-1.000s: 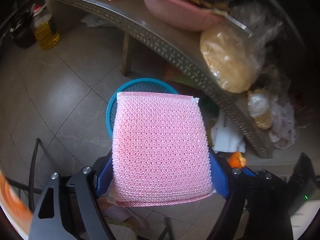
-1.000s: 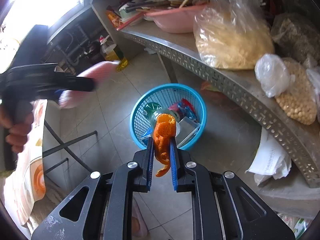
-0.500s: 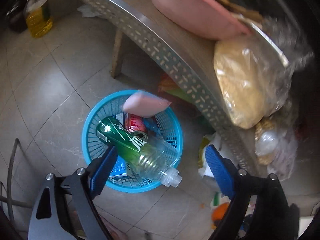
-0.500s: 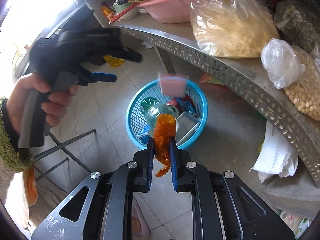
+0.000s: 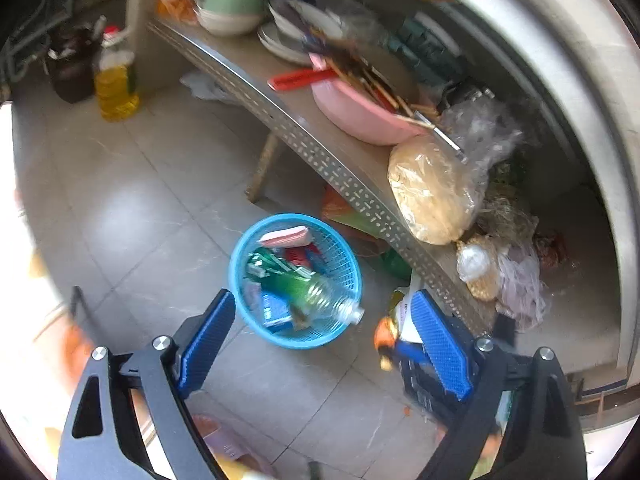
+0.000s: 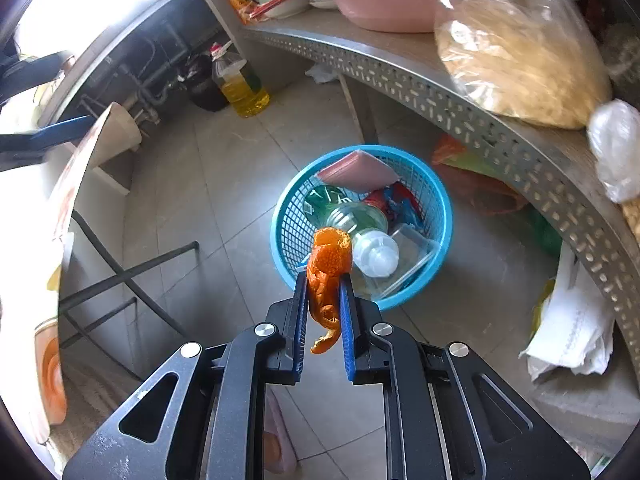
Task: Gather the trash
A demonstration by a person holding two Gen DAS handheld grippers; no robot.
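Observation:
A blue mesh basket stands on the tiled floor beside a metal shelf. In it lie a pink sponge, a green plastic bottle and other packaging. My left gripper is open and empty, above and in front of the basket. My right gripper is shut on an orange peel, held above the basket's near rim. The peel and right gripper show blurred in the left wrist view.
A perforated metal shelf carries a pink basin, bowls and bags of food. An oil bottle stands on the floor at the back. Crumpled white paper lies right of the basket. A table frame stands left.
My left gripper opened and let go of the pink sponge, which fell into the basket, then pulled up and back. My right gripper stayed shut on the peel, nearly still.

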